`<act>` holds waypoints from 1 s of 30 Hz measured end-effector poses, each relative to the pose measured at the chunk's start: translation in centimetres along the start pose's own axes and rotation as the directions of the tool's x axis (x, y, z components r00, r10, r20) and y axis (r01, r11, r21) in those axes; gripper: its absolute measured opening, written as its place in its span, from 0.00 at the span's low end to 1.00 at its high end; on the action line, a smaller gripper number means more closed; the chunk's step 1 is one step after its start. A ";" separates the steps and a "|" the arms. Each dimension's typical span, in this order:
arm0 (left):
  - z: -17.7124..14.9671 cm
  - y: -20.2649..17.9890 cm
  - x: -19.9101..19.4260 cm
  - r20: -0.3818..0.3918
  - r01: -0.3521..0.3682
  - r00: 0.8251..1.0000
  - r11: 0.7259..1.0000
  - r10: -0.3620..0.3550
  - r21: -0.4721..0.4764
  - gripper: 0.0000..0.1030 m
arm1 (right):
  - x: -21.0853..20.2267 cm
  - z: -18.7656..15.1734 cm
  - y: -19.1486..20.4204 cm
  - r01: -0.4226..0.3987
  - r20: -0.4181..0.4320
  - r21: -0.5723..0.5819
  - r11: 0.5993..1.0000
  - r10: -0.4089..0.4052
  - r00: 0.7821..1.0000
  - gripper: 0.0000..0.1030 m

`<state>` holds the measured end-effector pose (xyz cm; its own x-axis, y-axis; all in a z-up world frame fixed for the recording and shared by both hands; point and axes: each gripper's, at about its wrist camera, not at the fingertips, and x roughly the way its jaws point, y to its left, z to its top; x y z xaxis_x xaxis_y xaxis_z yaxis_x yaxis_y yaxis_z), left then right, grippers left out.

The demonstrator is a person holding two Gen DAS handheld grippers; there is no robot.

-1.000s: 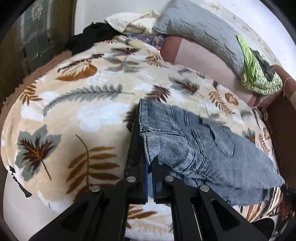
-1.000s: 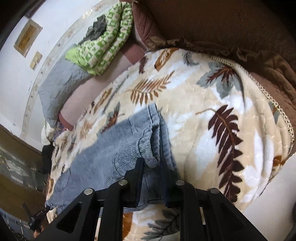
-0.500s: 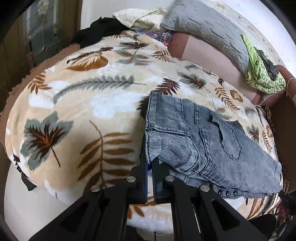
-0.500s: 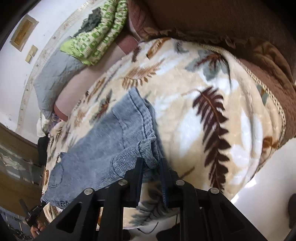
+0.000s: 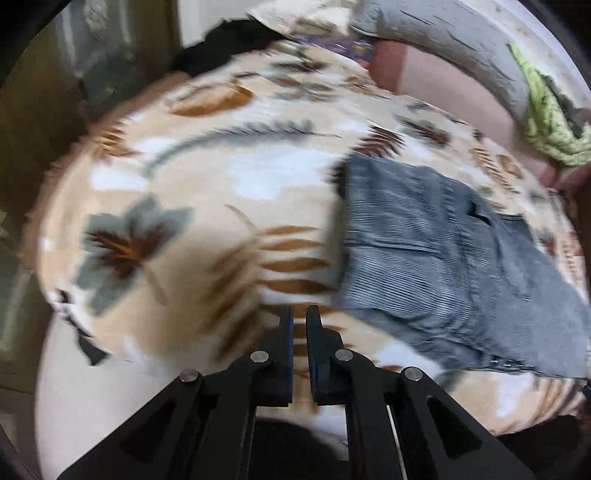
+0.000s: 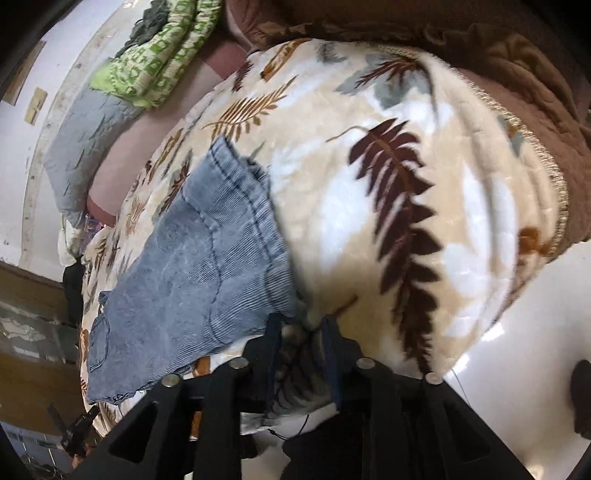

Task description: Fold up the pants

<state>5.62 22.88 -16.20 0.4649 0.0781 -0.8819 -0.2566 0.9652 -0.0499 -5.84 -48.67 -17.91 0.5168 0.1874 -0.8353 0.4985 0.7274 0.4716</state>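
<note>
The blue-grey denim pants (image 5: 443,258) lie folded flat on a cream blanket with a leaf print (image 5: 203,221). In the left wrist view my left gripper (image 5: 300,314) is to the left of the pants, off the cloth, its jaws nearly closed with a thin gap and nothing between them. In the right wrist view the pants (image 6: 199,266) lie to the left of my right gripper (image 6: 299,325), which is open and empty at the blanket's near edge, just beside the pants' corner.
A grey quilted pillow (image 5: 461,40) and a green patterned cloth (image 5: 550,122) lie at the back by the wall. A dark garment (image 5: 225,48) sits at the far left. A brown quilted cover (image 6: 461,33) borders the blanket. The white floor (image 6: 535,332) is below the bed edge.
Both grippers let go of the pants, which now lie flat on the blanket. The left gripper moved left off the cloth; the right gripper opened and drew back.
</note>
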 end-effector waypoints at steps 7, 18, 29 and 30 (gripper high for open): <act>0.6 -0.9 -3.1 0.062 0.008 0.998 1.000 -0.007 -0.006 0.10 | -3.1 2.1 1.1 -0.031 0.156 -0.025 0.999 0.034 0.987 0.62; 0.1 -16.6 -4.4 0.130 0.144 0.974 0.949 -0.186 0.282 0.45 | 3.2 5.0 12.4 0.034 0.194 -0.270 0.962 0.020 0.981 0.57; -2.1 -21.6 1.1 -0.031 0.150 0.989 0.931 -0.148 0.333 0.45 | 9.4 5.9 13.9 0.113 0.095 -0.259 0.959 -0.091 0.991 0.58; -2.2 -21.4 1.5 -0.039 0.152 0.988 0.932 -0.147 0.328 0.45 | 9.6 6.1 13.6 0.120 0.088 -0.250 0.961 -0.101 0.991 0.56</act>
<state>9.95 1.74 -17.51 0.4645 -0.0747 -0.8824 0.1094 0.9936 -0.0265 10.18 -40.99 -17.81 0.5234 0.0541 -0.8503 0.3671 0.8863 0.2823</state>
